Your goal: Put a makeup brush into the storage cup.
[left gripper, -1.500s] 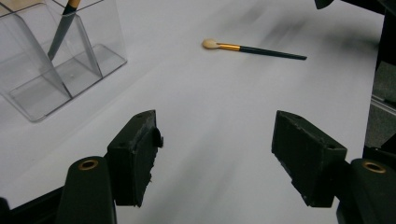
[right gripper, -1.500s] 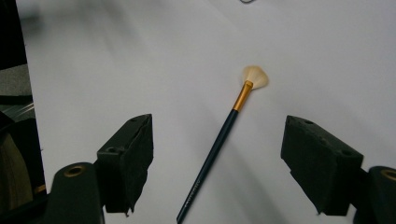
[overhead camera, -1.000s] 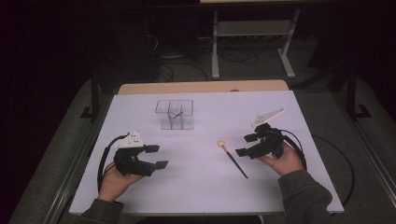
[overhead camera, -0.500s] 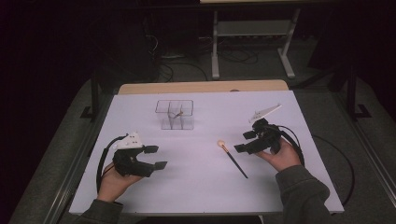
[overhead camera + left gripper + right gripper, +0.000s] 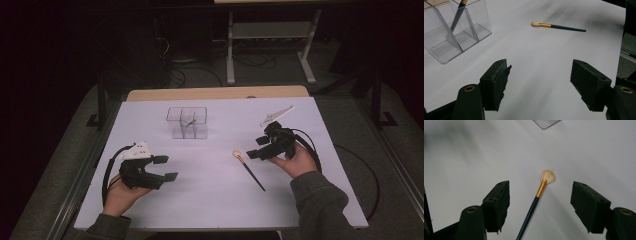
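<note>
Brush (image 5: 249, 169) lies flat on the white bench (image 5: 210, 200), in front and to the right of the clear organizer (image 5: 187, 122), with the right gripper (image 5: 256, 147) just beside its bristle end, placed for a pickup; its jaws have just been closing a little, nothing touching them. From the left gripper (image 5: 540, 82), jaws apart and empty, the brush (image 5: 559, 26) rests right of the organizer (image 5: 454, 32), which holds another brush (image 5: 457, 15) upright. Along the right gripper (image 5: 540, 206), the handle (image 5: 530, 213) runs between the spread jaws, bristles pointing toward the organizer's corner (image 5: 546, 123).
</note>
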`<state>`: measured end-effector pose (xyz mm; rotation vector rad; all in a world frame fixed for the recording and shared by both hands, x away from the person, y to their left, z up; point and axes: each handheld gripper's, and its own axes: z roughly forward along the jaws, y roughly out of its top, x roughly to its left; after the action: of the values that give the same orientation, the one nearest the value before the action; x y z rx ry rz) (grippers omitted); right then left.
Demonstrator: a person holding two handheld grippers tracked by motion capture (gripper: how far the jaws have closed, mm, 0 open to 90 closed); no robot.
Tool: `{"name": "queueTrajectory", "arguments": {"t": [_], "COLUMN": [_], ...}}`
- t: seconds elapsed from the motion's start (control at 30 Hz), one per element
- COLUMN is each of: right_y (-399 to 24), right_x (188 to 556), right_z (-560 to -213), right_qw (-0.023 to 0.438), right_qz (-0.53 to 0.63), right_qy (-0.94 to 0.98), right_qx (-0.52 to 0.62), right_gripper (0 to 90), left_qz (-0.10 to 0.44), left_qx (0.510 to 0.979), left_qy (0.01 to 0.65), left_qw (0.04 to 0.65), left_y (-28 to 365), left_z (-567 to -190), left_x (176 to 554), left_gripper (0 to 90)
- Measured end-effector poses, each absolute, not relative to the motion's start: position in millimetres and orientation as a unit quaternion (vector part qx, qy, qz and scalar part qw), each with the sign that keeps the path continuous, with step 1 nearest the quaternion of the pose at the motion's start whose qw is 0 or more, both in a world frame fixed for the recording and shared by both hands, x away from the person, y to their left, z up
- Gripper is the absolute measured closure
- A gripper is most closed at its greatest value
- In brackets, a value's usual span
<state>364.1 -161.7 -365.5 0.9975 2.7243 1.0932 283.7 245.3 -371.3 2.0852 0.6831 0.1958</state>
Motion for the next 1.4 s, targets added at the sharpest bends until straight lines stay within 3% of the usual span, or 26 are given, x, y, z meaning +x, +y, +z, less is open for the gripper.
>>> {"name": "queueTrajectory", "arguments": {"t": [1.4], "right_y": [-147], "right_x": [371], "right_z": [-380], "right_qw": [0.012], "right_qz": [0.332], "right_qy": [0.883], "right_qx": [0.330], "right_gripper": [39.5], "left_qz": [0.086], "left_qx": [0.845], "left_qy": [0.278], "left_qw": [0.448], "left_y": [247], "left_z": [-372], "left_x": [284], "left_gripper": [28.9]}}
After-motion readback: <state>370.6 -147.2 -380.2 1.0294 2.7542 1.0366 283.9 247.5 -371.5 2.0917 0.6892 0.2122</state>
